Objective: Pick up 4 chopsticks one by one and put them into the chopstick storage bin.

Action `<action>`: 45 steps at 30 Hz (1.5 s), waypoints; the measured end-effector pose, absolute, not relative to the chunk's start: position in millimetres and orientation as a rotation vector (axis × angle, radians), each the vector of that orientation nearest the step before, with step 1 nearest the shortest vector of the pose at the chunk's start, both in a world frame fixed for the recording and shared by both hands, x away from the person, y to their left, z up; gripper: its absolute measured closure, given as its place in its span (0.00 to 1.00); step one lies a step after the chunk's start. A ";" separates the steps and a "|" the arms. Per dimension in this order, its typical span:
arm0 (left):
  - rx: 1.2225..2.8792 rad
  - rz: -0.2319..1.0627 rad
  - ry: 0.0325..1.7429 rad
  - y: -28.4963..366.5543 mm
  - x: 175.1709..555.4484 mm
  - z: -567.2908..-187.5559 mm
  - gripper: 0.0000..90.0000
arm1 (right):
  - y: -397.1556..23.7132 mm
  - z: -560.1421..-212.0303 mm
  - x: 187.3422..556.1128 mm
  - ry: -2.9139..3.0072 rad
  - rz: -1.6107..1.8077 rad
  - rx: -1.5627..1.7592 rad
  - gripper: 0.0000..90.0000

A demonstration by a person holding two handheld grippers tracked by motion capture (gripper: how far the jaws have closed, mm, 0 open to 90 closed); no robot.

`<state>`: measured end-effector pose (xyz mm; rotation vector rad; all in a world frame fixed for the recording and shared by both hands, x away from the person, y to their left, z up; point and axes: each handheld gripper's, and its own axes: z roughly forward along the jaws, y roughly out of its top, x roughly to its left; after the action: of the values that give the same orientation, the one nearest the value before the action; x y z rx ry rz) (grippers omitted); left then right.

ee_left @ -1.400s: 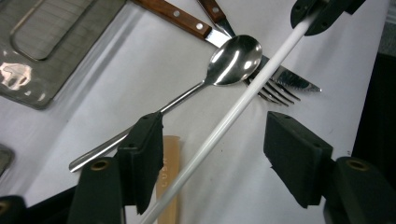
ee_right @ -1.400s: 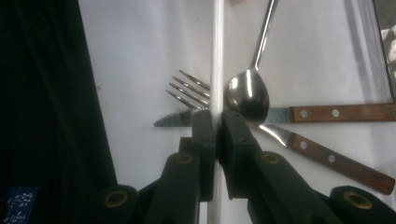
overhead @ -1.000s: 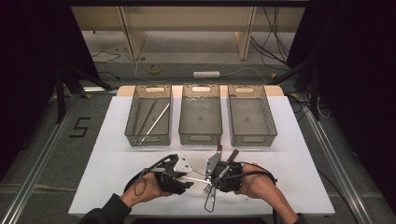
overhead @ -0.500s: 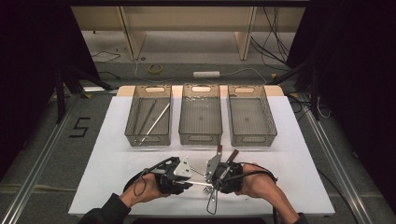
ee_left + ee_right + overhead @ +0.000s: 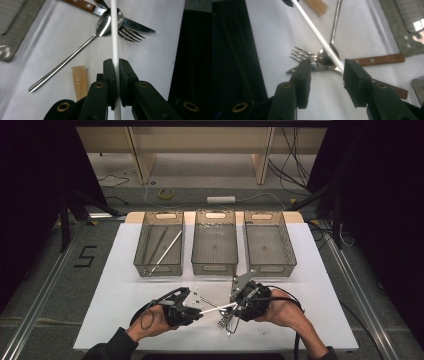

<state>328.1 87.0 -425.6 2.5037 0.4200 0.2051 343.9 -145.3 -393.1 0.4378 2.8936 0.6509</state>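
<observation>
- You are clamping the white chopstick [image 5: 114,37] in your left gripper [image 5: 115,65]; its jaws have just been closing and the pads are now pressing on the stick from both sides, low on its length.
- Keep that grip square, since the stick is thin and could, I judge, pivot between the pads if you lift by one end.
- Your right gripper [image 5: 325,67] is standing apart around the stick's far end, the jaws having just been opening; the stick is running between them and looks to be brushing the inner face of one jaw, though I cannot tell for sure.
- Draw the right one clear before you carry the stick off.
- Just beyond, the stick is crossing over the spoon [image 5: 106,23], fork [image 5: 130,33] and wooden-handled knife [image 5: 377,59] piled on the white table [image 5: 120,290], so lift before sliding.
- A tan short piece [image 5: 79,83] is partly hidden behind your left jaws; what it is stays unclear.
- Farther off, the left tray [image 5: 142,245] is holding long utensils, seemingly another chopstick among them, too small to tell apart.
</observation>
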 end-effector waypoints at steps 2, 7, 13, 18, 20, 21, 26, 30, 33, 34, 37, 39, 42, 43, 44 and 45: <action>2.486 0.204 0.459 90.4 330.9 -424.0 0.95 | -148.0 -391.2 344.5 2.873 0.668 0.475 0.62; 2.440 0.247 0.569 97.7 336.8 -421.9 0.95 | -155.4 -388.0 346.0 2.820 0.748 0.540 0.59; 2.355 0.268 0.715 109.4 345.8 -418.0 0.95 | -164.1 -390.9 348.2 2.776 0.816 0.636 0.50; 2.298 0.284 0.802 121.3 353.4 -414.4 0.95 | -175.2 -395.0 349.2 2.721 0.916 0.722 0.47; 2.286 0.297 0.826 124.6 356.0 -413.5 0.95 | -179.3 -398.1 349.3 2.702 0.936 0.748 0.47; 2.273 0.302 0.843 127.1 357.9 -412.7 0.95 | -180.8 -399.7 349.1 2.690 0.941 0.762 0.47; 2.215 0.351 0.894 140.1 367.5 -406.3 0.95 | -187.4 -407.9 347.0 2.686 0.955 0.793 0.47; 2.172 0.386 0.946 150.8 379.1 -401.0 0.95 | -191.8 -413.2 342.8 2.674 0.968 0.805 0.46; 2.141 0.415 0.979 156.8 387.7 -398.2 0.95 | -196.3 -416.5 339.2 2.654 1.003 0.829 0.46; 2.128 0.421 0.995 159.2 391.6 -397.0 0.95 | -197.8 -417.4 338.0 2.646 1.013 0.836 0.46; 2.102 0.451 1.032 163.9 401.2 -395.5 0.95 | -202.0 -421.7 334.7 2.612 1.070 0.877 0.44; 2.081 0.460 1.056 167.1 407.1 -395.5 0.95 | -204.0 -423.4 333.2 2.594 1.095 0.898 0.43; 2.073 0.471 1.093 173.4 418.1 -396.5 0.95 | -205.6 -424.2 331.3 2.587 1.128 0.907 0.40; 2.069 0.476 1.102 174.5 420.6 -396.9 0.95 | -205.6 -424.4 330.1 2.582 1.133 0.906 0.40; 2.059 0.480 1.120 176.2 424.5 -397.9 0.95 | -205.6 -424.6 329.4 2.581 1.134 0.901 0.39; 2.060 0.484 1.127 178.1 428.0 -398.4 0.95 | -205.1 -424.8 328.1 2.581 1.138 0.904 0.39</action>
<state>428.0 178.1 -398.4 2.0597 1.1268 0.4839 328.1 -205.1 -424.8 0.9039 2.5813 1.1385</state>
